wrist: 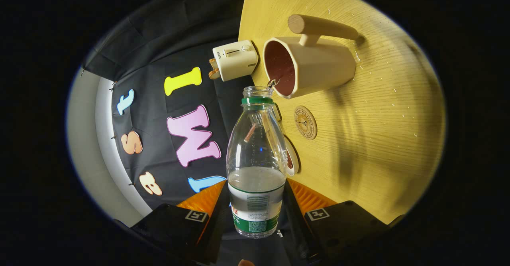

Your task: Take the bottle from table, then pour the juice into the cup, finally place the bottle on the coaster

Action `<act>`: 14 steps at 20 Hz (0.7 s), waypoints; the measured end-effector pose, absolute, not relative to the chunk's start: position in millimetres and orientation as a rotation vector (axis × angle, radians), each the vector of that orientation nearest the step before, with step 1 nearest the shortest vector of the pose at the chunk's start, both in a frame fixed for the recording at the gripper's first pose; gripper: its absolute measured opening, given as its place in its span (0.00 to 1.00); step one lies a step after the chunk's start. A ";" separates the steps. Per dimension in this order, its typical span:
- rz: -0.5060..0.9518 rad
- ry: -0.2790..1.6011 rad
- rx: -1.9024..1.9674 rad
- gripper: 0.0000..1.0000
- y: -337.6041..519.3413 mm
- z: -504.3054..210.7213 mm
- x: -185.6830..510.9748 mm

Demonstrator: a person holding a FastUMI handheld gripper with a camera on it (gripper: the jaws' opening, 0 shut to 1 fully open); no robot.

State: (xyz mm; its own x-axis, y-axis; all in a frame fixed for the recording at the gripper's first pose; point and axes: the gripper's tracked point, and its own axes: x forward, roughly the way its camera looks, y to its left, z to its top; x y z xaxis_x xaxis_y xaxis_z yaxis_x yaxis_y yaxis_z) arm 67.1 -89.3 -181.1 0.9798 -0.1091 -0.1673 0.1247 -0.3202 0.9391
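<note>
Pour step in hand. The gripper (257, 202) has its 2 fingers clamped on the bottle (256, 158), mouth at the cup (308, 66) rim; liquid apparently not flowing. Next: tip further, then set down on coaster (305, 122).

Light wooden table (382, 138) with fine grain, black cloth wall (159, 50) behind, pale strip at its edge

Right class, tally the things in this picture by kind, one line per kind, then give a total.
Bottles: 1, the bottle, held in the gripper
Cups: 1, the cup
Coasters: 1, the coaster
Toasters: 1, the toaster
Tables: 1, the table
Total: 5
</note>
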 end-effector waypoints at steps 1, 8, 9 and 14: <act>-0.231 0.010 1.888 0.74 -89.6 -179.7 66.9; -0.234 -0.016 1.938 0.74 -95.1 -169.5 68.7; -0.233 -0.022 1.946 0.74 -96.7 -168.0 68.7; -0.232 -0.039 1.990 0.75 -100.3 -160.7 71.5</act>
